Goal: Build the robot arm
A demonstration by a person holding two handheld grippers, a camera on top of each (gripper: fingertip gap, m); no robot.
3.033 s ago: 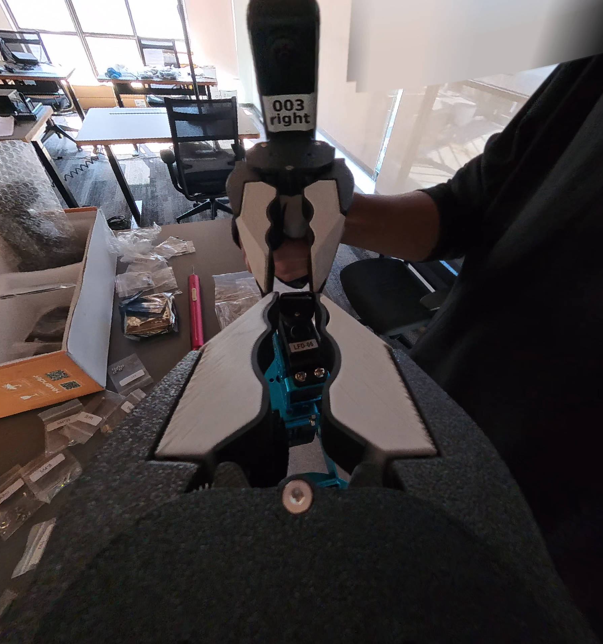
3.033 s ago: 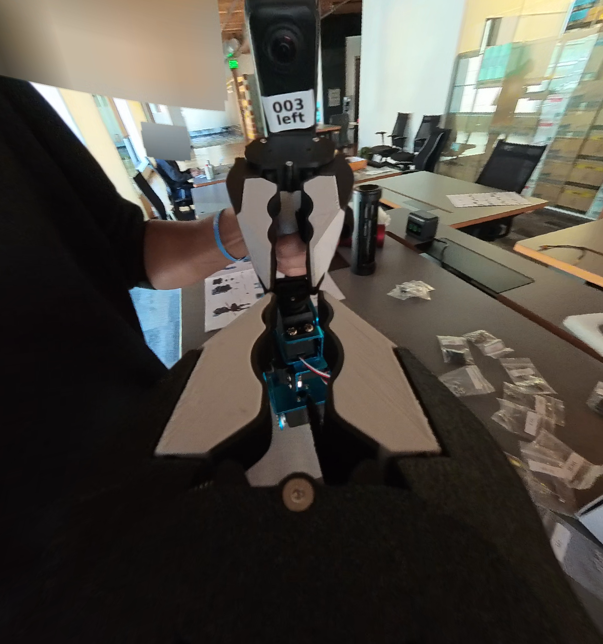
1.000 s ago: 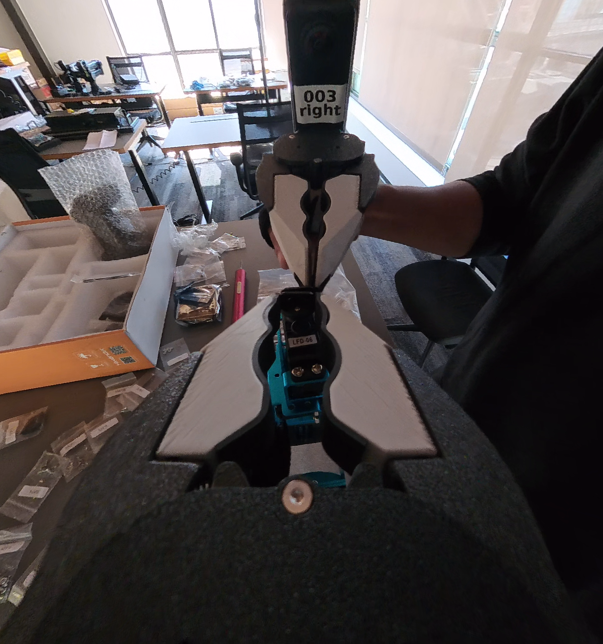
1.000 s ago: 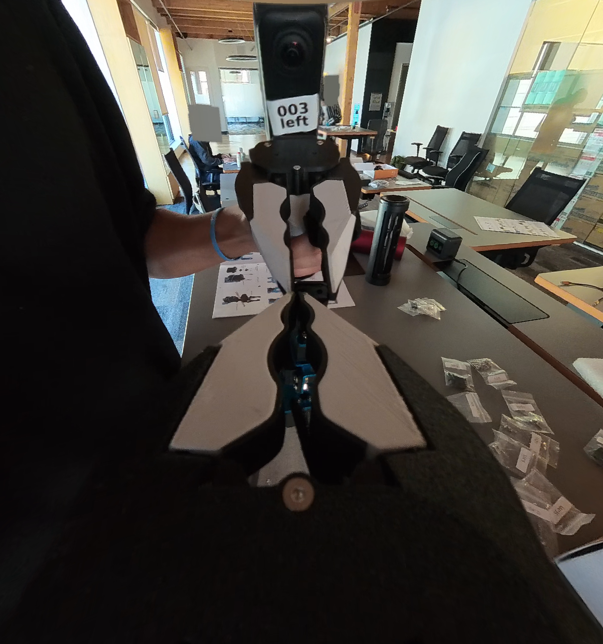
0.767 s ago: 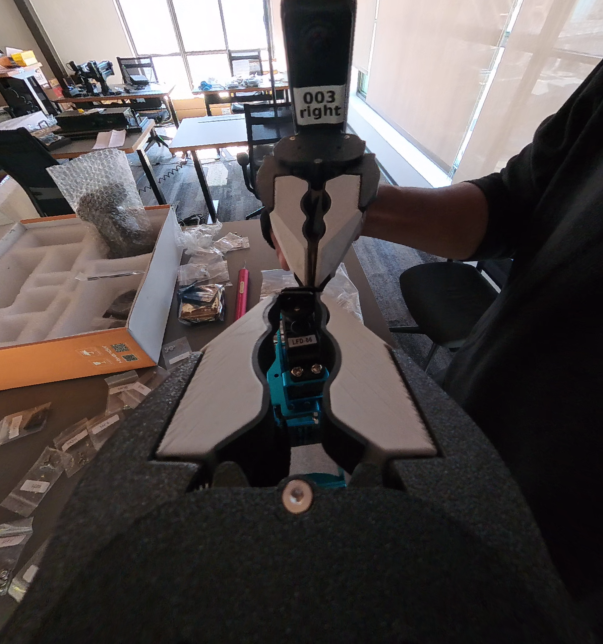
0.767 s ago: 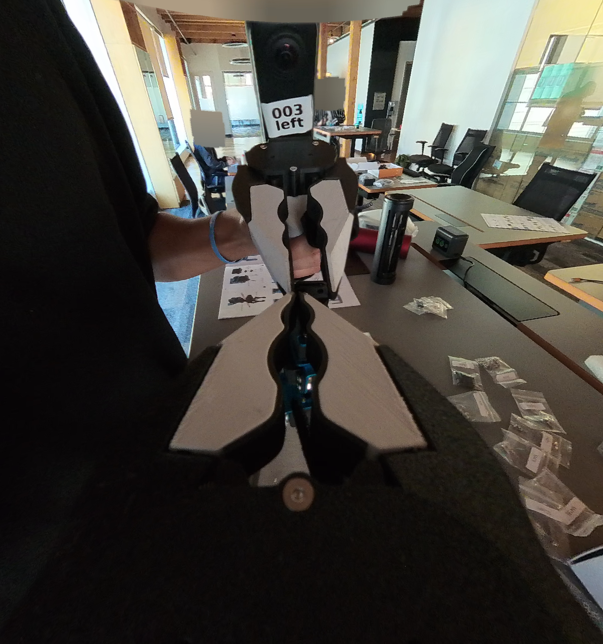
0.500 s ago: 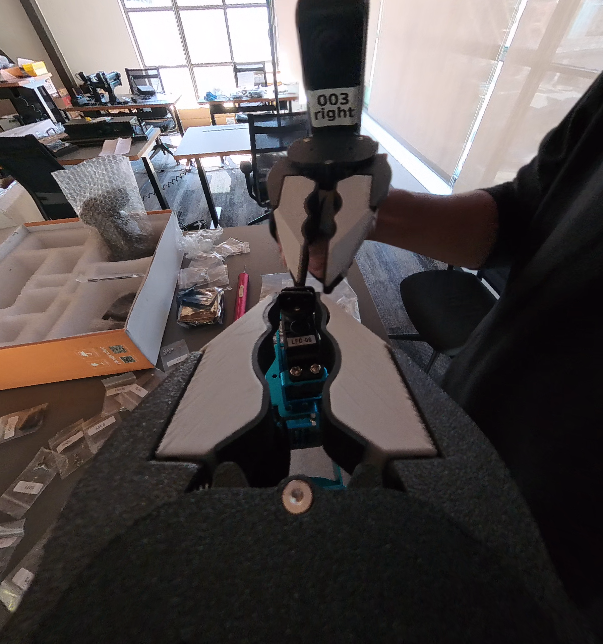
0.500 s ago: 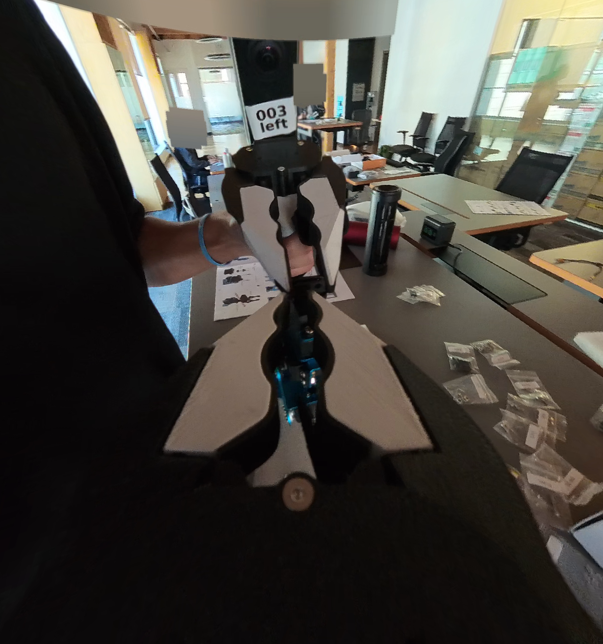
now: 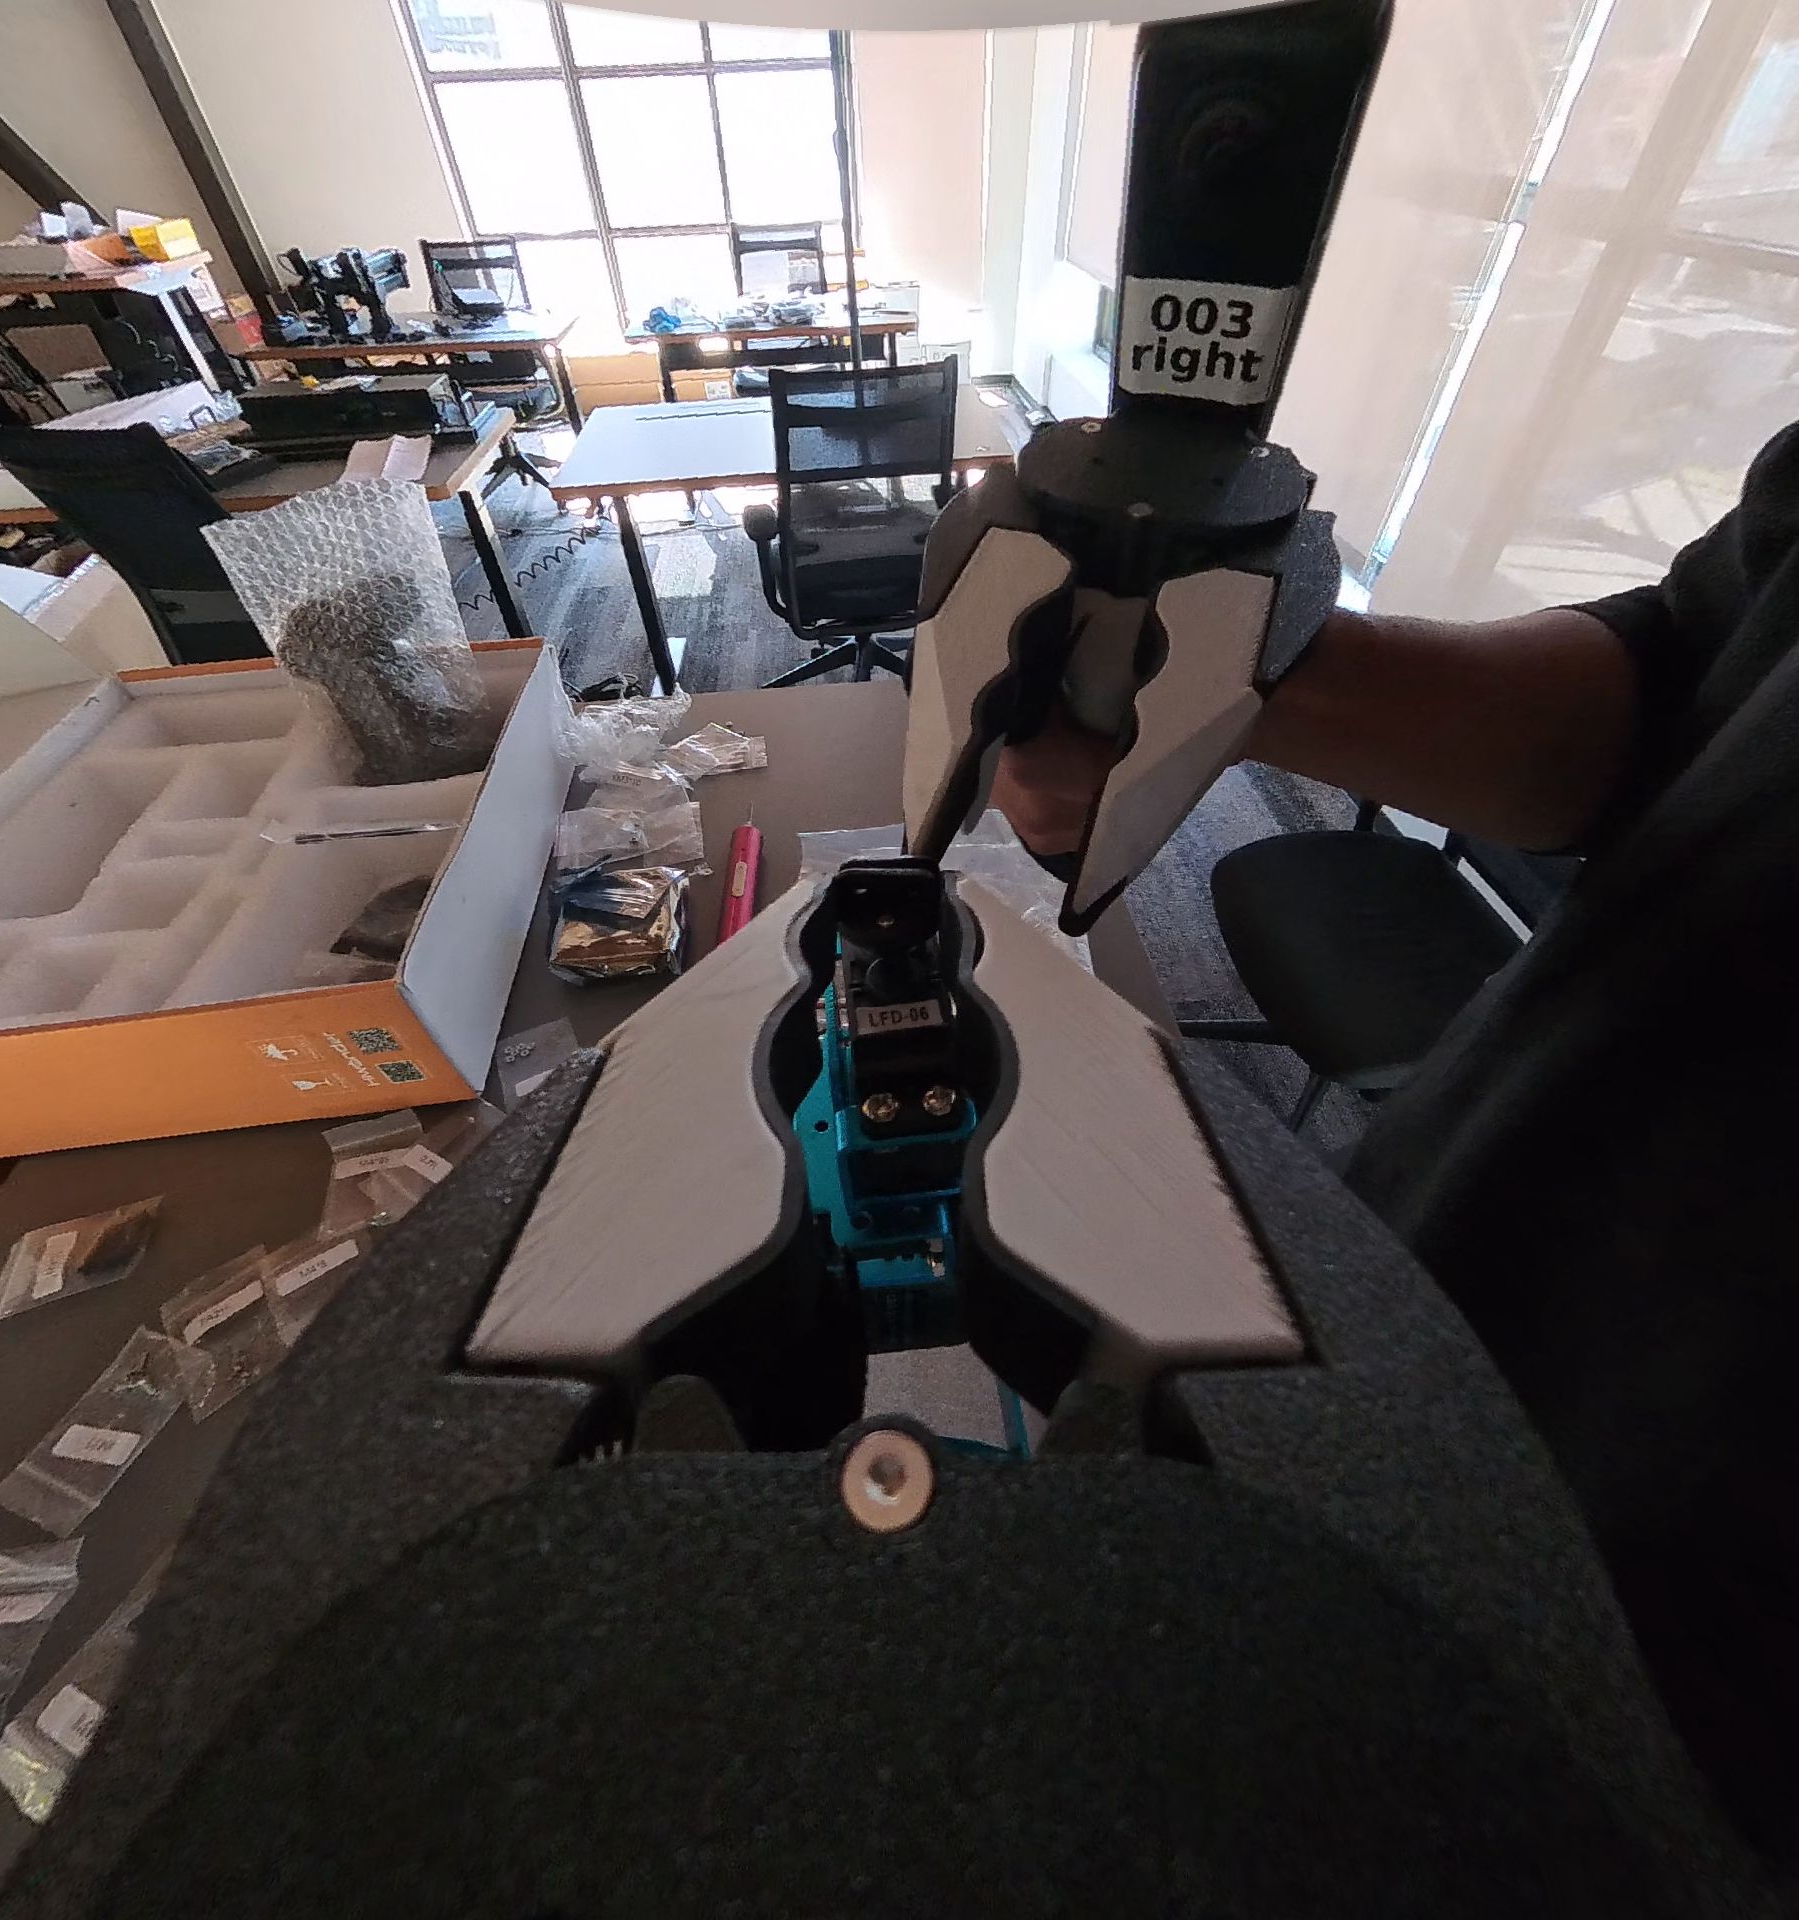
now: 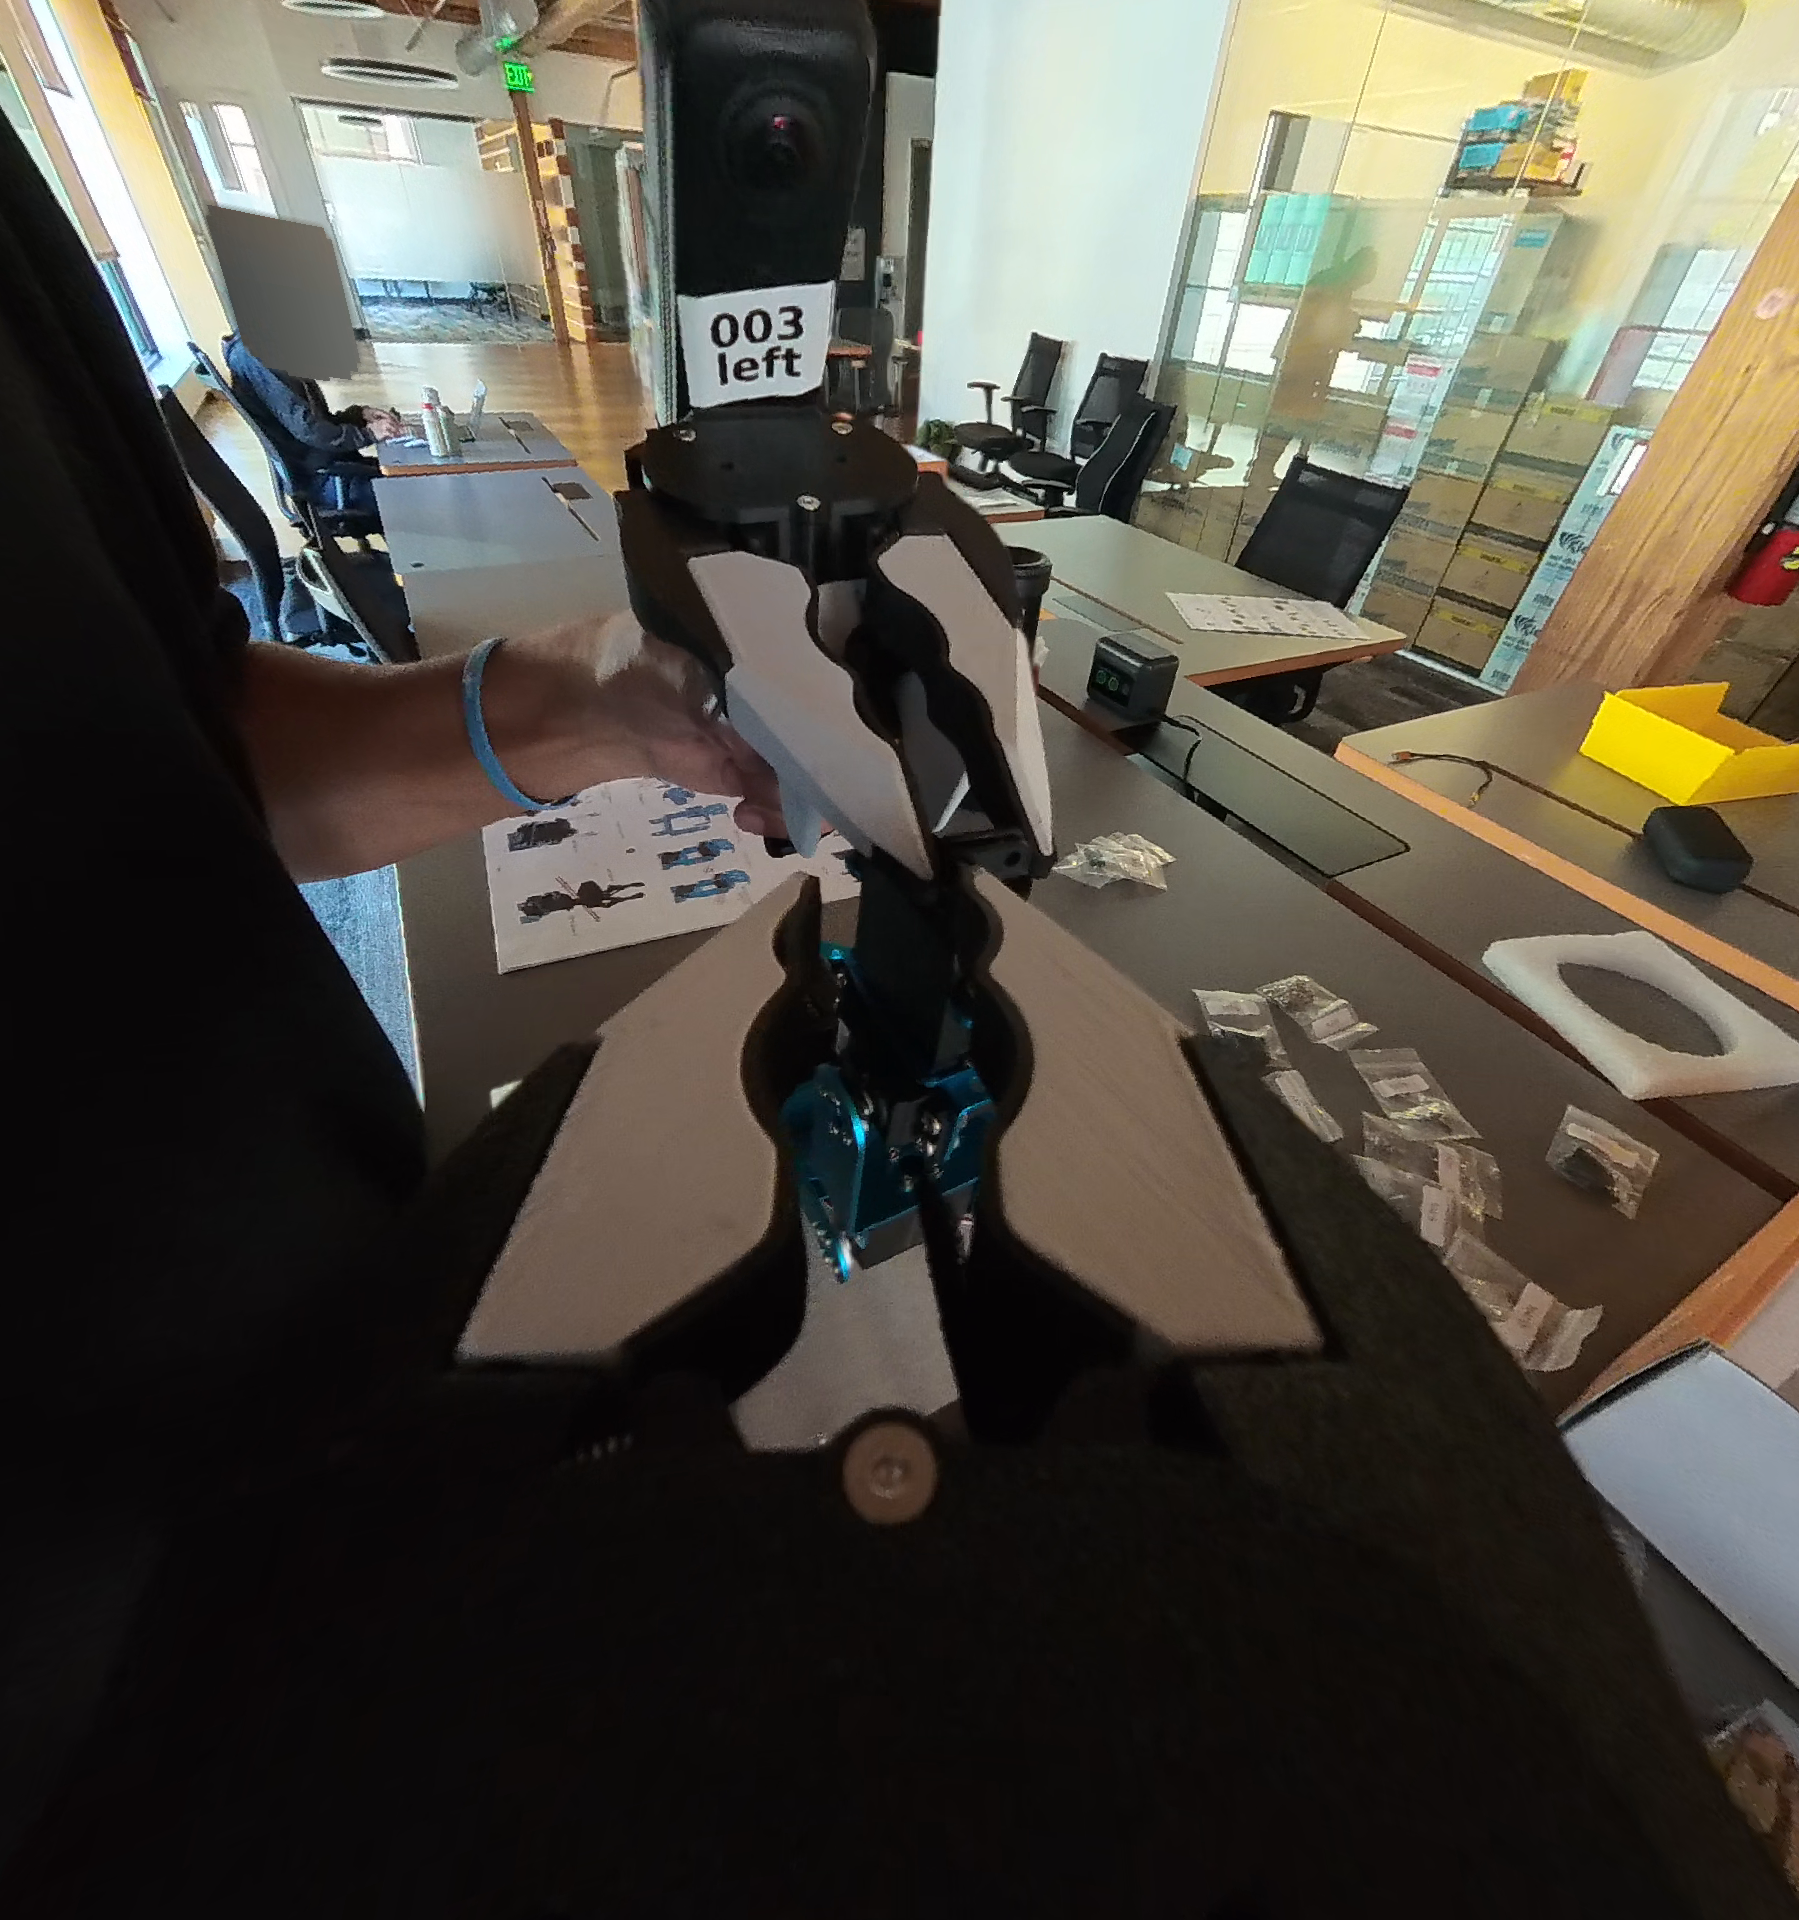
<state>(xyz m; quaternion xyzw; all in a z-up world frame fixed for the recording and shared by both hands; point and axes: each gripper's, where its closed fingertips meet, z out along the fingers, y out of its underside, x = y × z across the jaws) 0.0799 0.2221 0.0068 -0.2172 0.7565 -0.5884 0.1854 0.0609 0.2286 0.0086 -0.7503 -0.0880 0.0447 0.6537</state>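
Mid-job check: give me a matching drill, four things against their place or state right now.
1. blue-and-black metal servo assembly
2. slim pink pen-shaped tool
3. open yellow cardboard box
4. right gripper

A. jaws open
B. lying on the table beside a shiny foil bag
C. clamped in the left gripper
D. on a far orange-edged desk

Pairs: 1-C, 2-B, 3-D, 4-A

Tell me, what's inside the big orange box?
The orange box holds white foam with cut-out pockets, and a bubble-wrapped dark bundle stands at the back. The pocket bottoms are mostly hidden.
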